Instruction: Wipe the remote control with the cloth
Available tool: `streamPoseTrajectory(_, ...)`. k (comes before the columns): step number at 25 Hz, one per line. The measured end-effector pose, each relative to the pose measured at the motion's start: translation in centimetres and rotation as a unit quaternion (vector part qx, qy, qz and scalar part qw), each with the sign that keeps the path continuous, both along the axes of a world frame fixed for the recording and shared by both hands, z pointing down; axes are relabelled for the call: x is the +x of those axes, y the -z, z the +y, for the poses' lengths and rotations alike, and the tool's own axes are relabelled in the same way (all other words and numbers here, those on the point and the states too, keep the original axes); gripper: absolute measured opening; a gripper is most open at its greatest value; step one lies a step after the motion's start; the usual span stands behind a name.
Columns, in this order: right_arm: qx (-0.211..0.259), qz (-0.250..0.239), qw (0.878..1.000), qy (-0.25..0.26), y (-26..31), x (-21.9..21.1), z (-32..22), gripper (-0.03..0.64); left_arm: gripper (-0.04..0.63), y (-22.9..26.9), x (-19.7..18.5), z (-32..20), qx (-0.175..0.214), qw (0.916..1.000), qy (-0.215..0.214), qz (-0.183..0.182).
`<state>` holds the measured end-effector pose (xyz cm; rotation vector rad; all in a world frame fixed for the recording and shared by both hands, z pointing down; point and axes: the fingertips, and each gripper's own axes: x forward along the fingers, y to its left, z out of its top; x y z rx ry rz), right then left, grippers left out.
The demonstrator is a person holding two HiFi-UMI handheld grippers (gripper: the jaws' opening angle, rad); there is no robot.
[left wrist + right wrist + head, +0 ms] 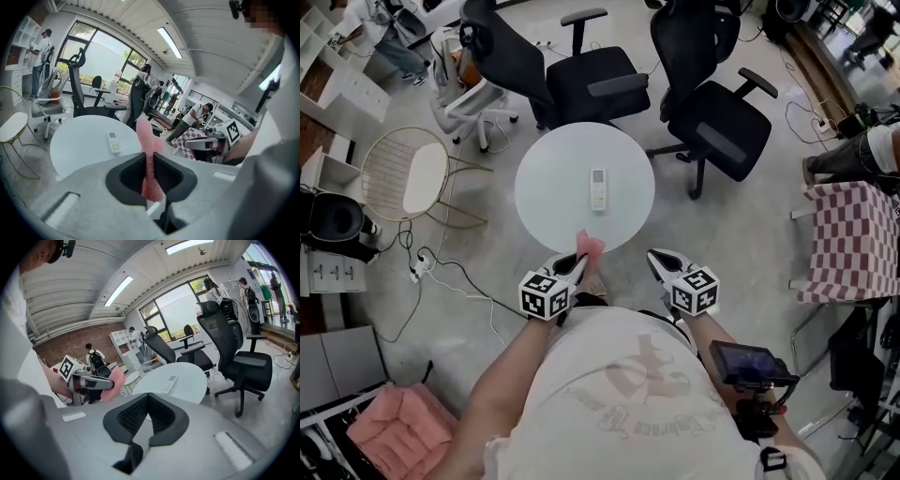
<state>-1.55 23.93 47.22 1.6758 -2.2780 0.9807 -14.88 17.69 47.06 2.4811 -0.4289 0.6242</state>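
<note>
Left gripper [578, 262] — jaws clamped on a pink cloth [591, 247], which stands up out of the pads, its free end over the near rim of the table [534, 192].

Right gripper [659, 260] — jaws together, nothing between them; held level with the left, just short of the table edge.

Remote [598, 188] — lying flat near the table's middle, buttons up, apart from both grippers and straight ahead of them. Its long axis runs away from the person, roughly in line with the way the jaws point. It sits between the two grippers' lines but closer to the left one, so the cloth-bearing hand looks better placed to reach it.

Containers: none on the table, which carries the remote alone.
</note>
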Motion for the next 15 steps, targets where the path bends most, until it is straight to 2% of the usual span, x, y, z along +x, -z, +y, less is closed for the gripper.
streamPoseTrajectory(5,-0.018,0.028,0.999,0.019,-0.2,-0.9,-4.3,0.008,0.034,-1.1,-0.5,-3.9,-0.014,0.9998,-0.011,-0.003)
streamPoseTrajectory(8,-0.031,0.043,0.998,0.034,-0.7,-1.3,-6.2,0.008,0.034,-1.9,-1.0,-5.8,-0.025,0.9997,0.0,-0.008)
streamPoseTrajectory(15,-0.047,0.044,0.996,0.056,-1.6,-0.7,-9.8,0.008,0.034,-3.4,-0.7,-8.2,-0.055,0.9981,0.021,-0.016)
